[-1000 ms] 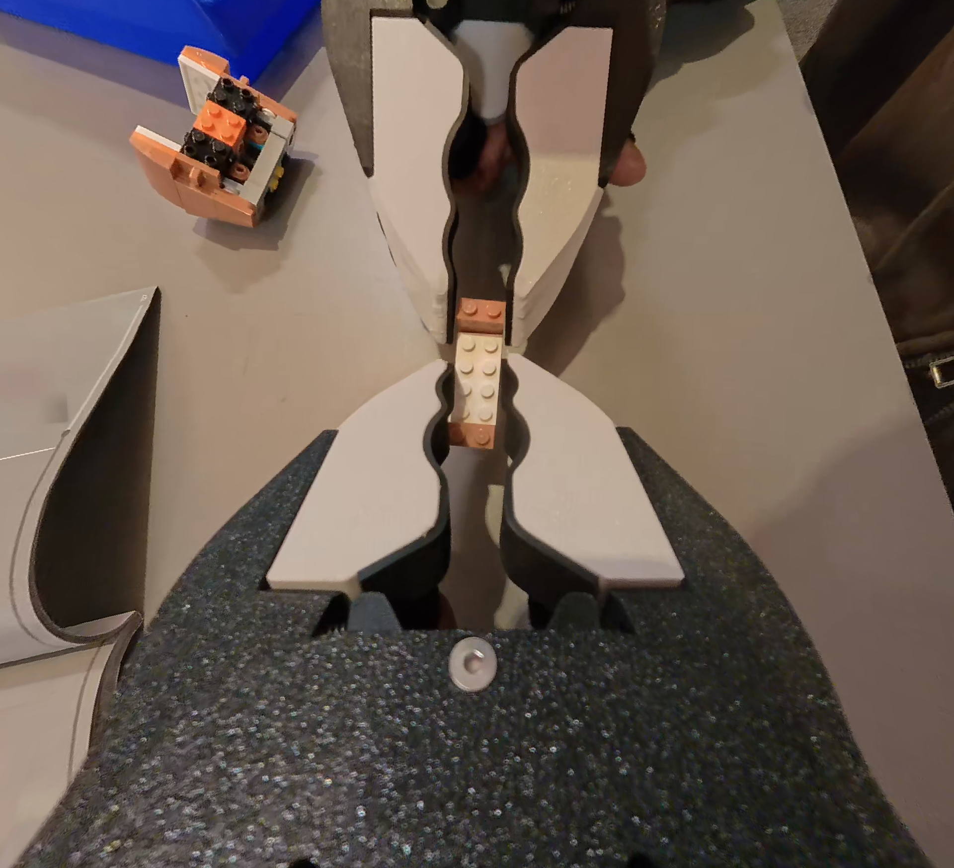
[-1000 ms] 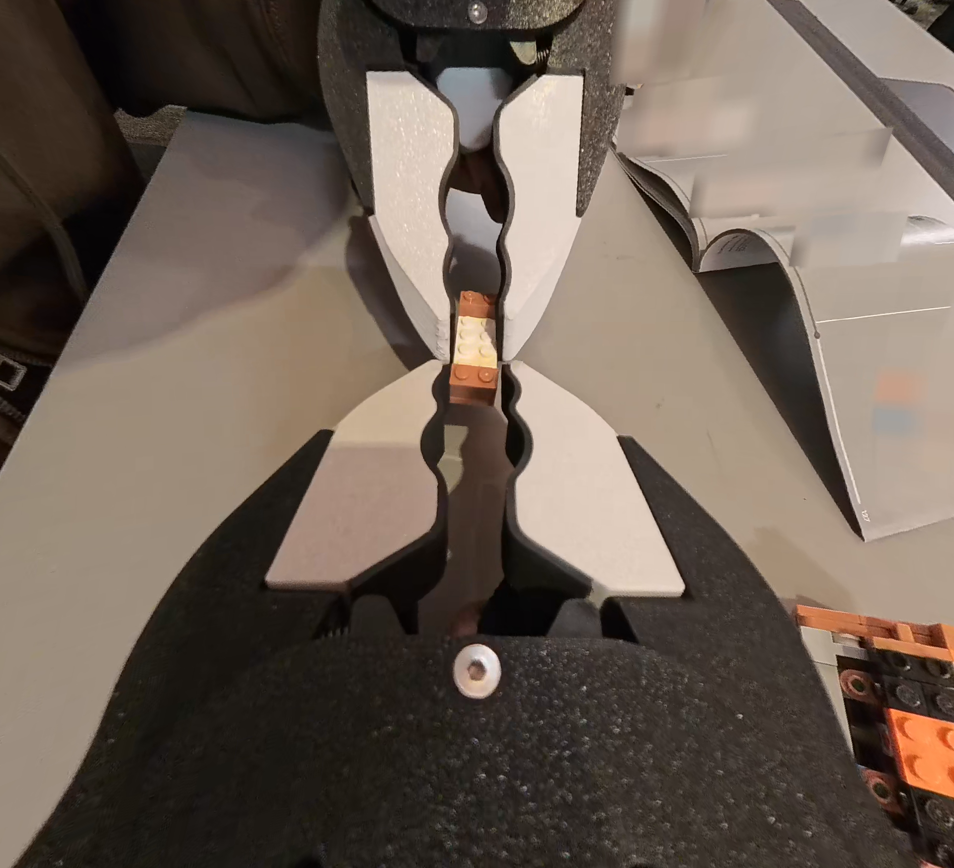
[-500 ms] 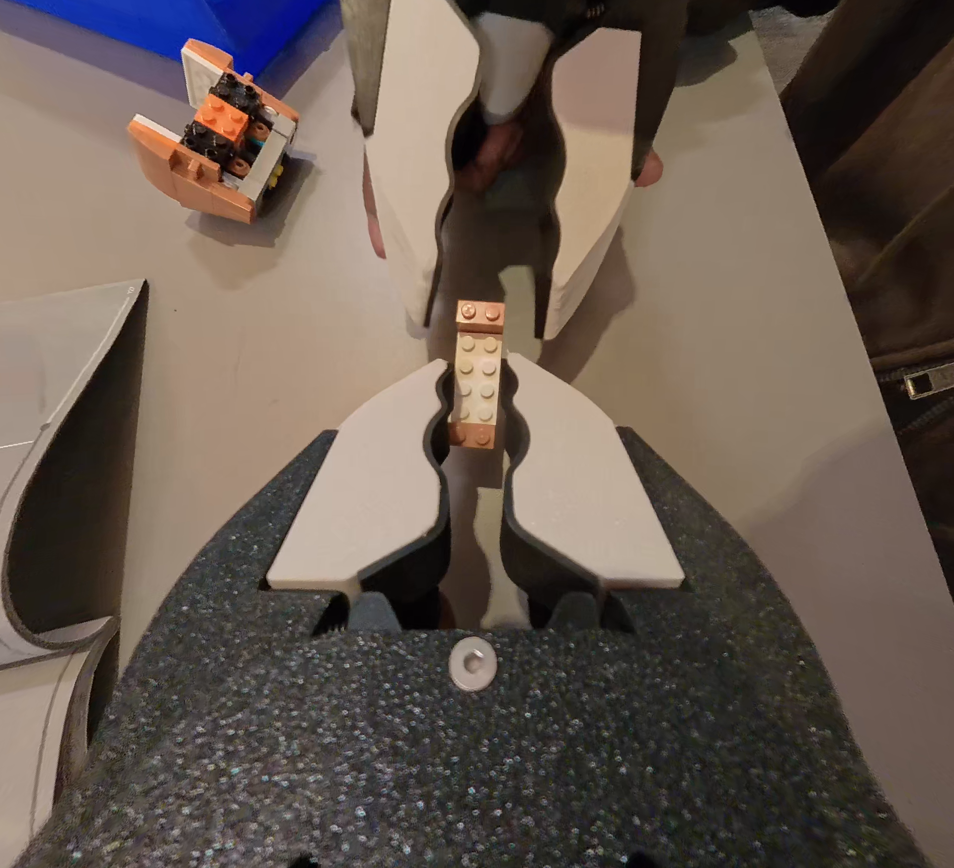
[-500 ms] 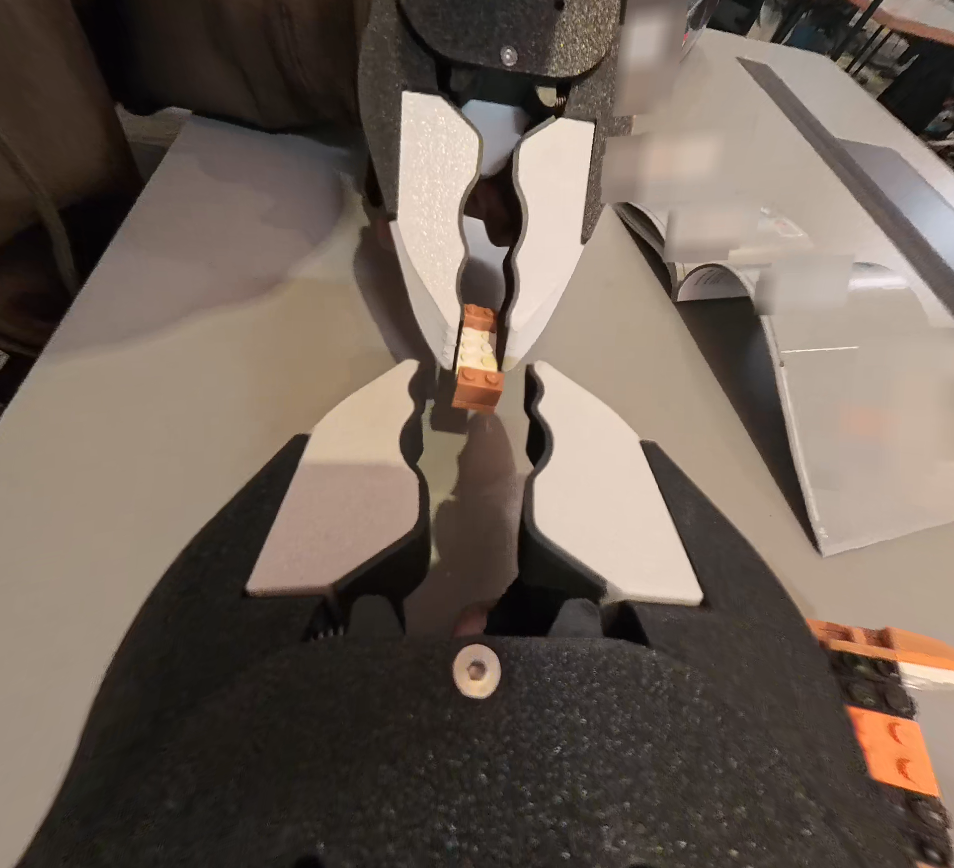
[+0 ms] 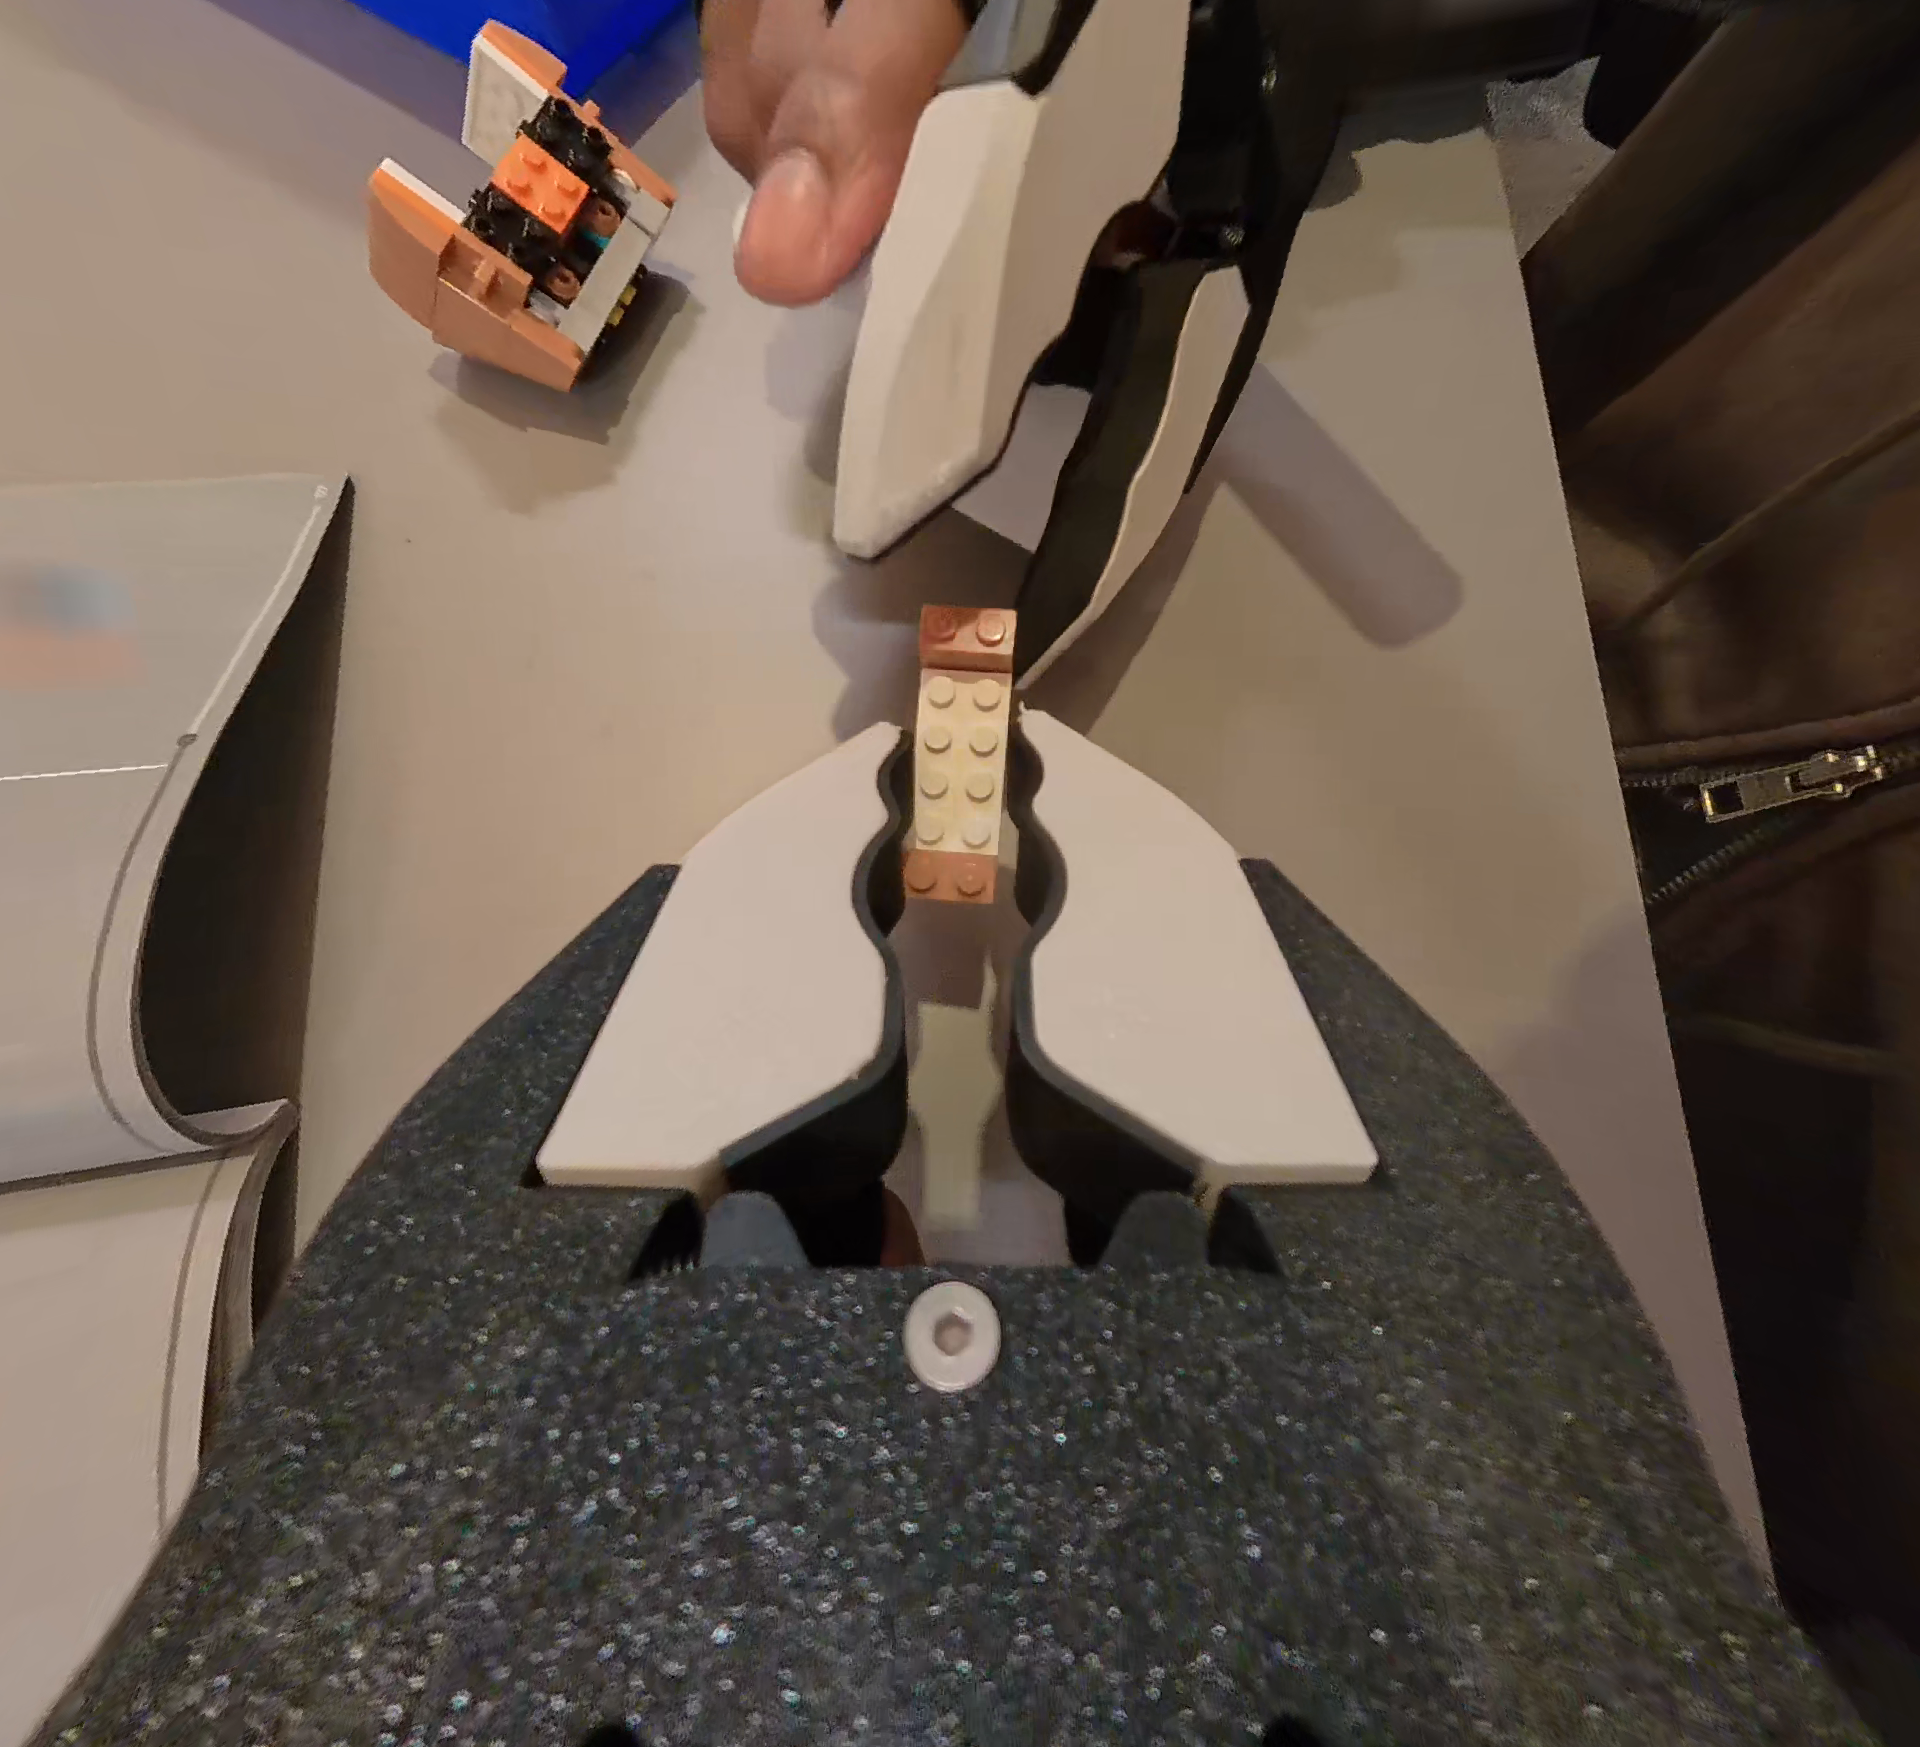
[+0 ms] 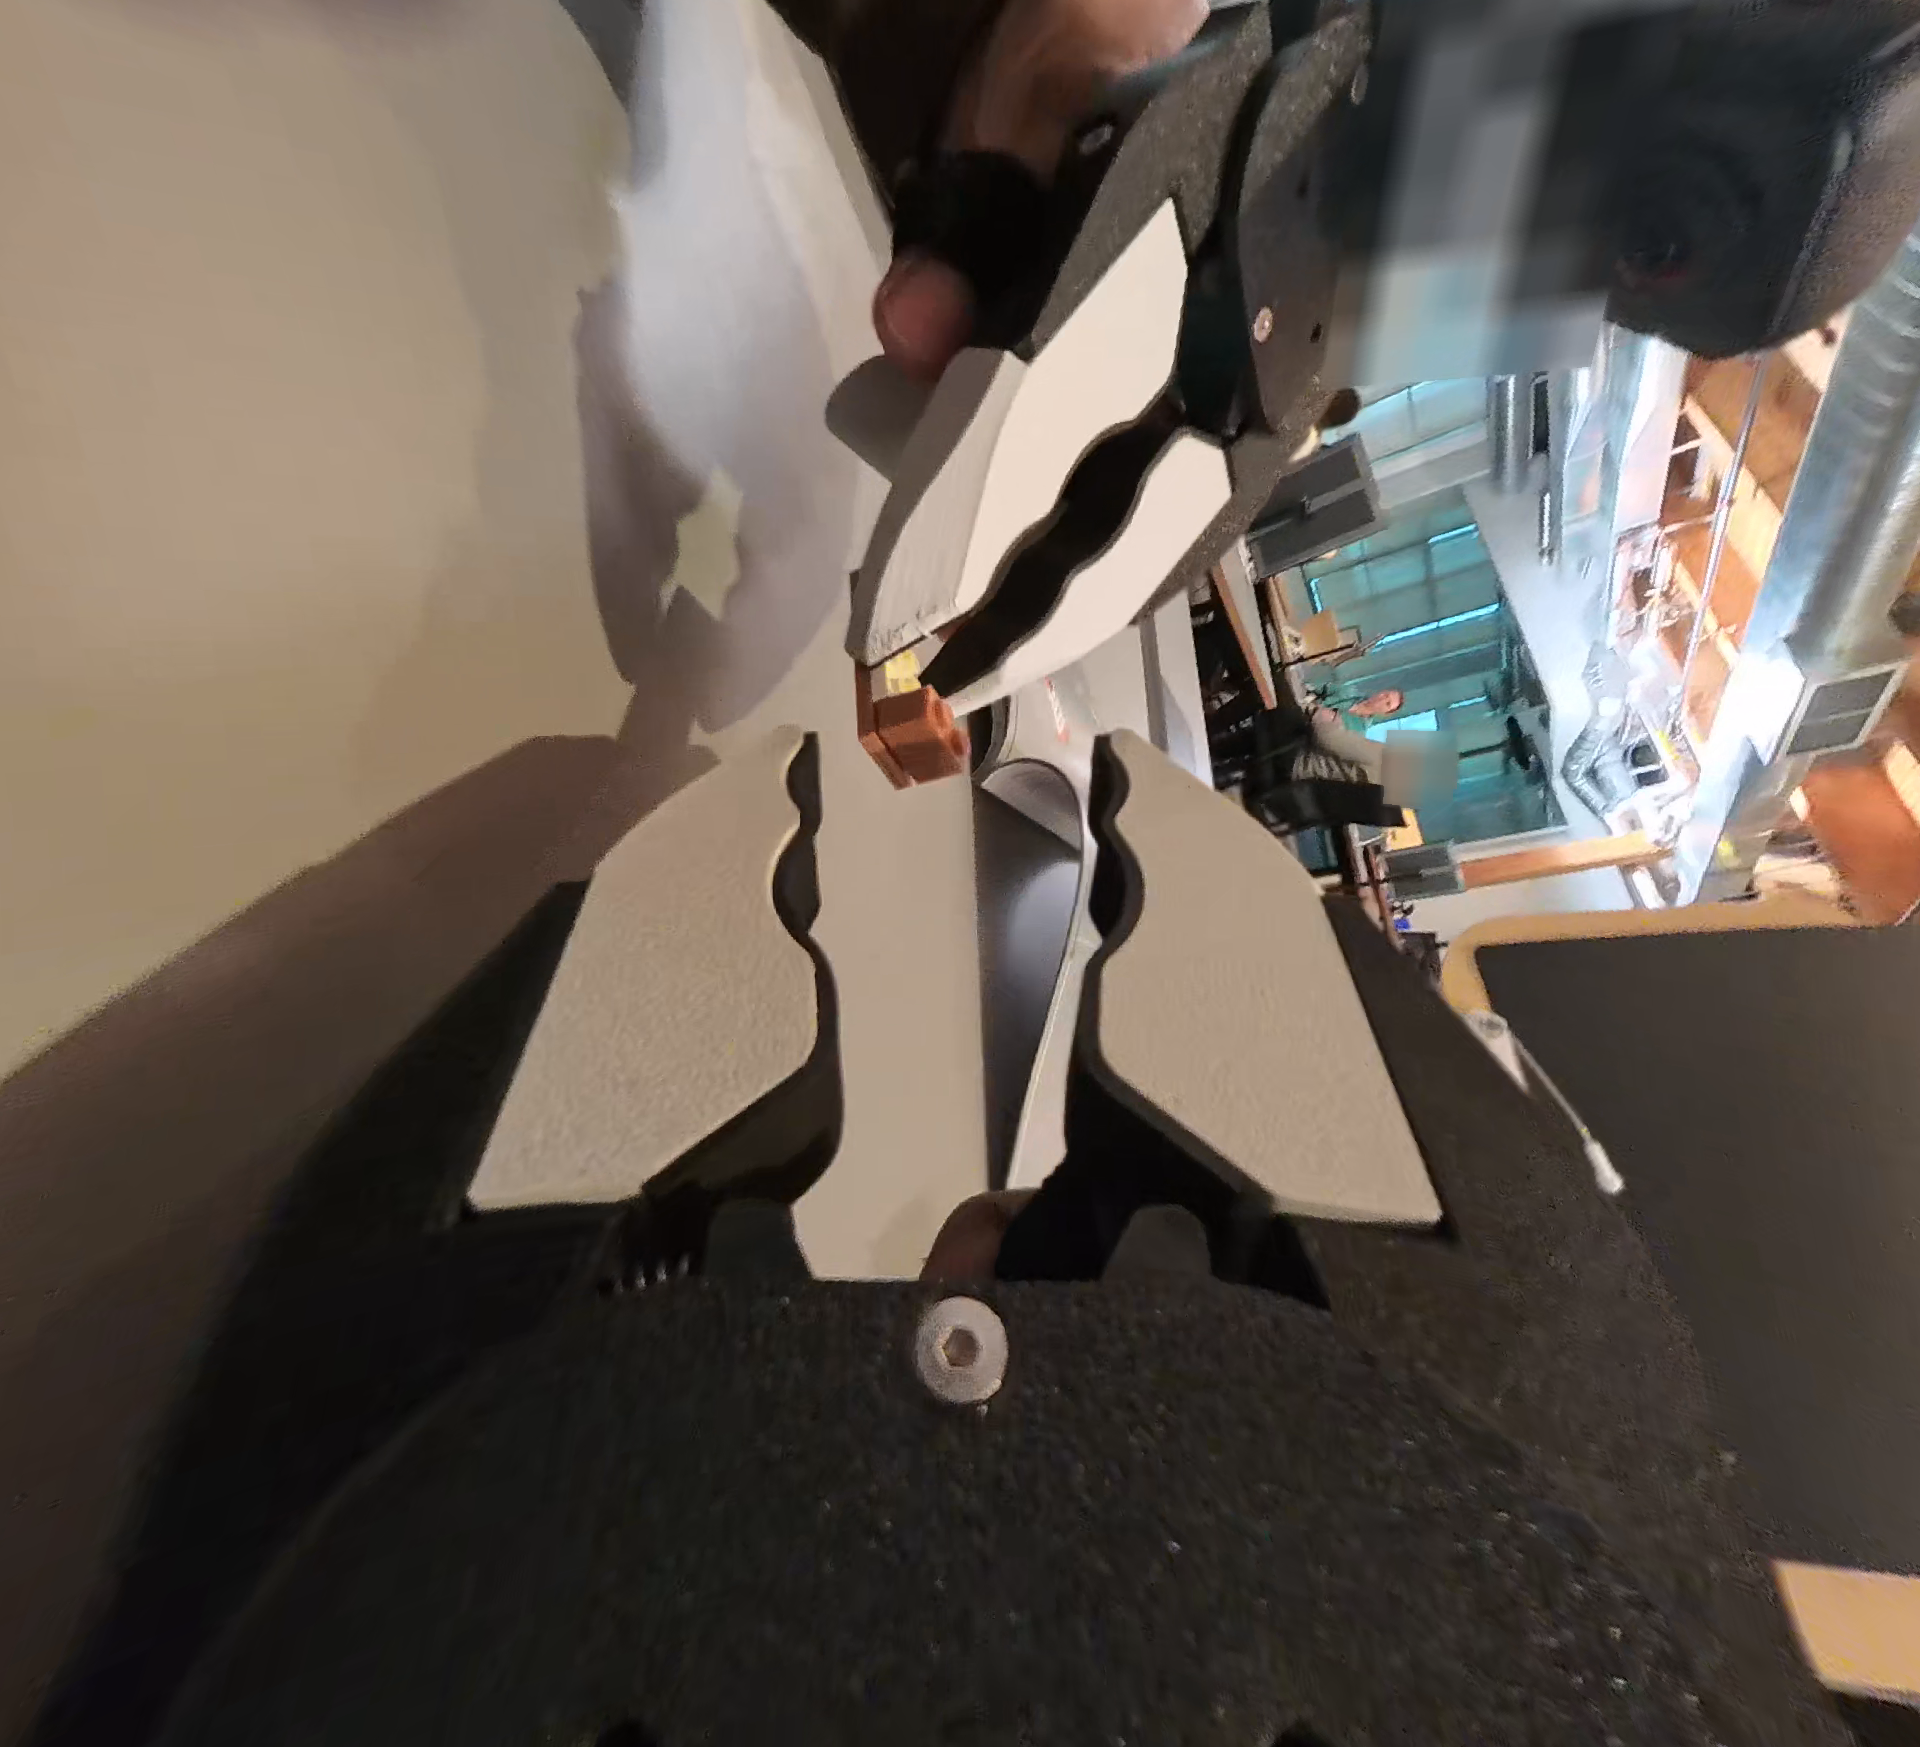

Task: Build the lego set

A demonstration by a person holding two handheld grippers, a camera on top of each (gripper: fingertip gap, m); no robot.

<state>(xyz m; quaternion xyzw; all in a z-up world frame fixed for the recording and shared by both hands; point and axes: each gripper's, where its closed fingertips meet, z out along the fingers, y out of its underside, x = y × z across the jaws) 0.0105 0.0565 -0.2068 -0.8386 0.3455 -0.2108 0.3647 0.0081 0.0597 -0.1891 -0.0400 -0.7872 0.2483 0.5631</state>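
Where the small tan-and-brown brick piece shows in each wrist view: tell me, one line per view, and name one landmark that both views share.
Left wrist view: tan-and-brown brick piece sits just above centre, clamped between the left gripper fingertips.
Right wrist view: the same piece appears above centre, poking from the left gripper, just beyond the open right gripper.
Shared landmark: the curled open booklet on the table.
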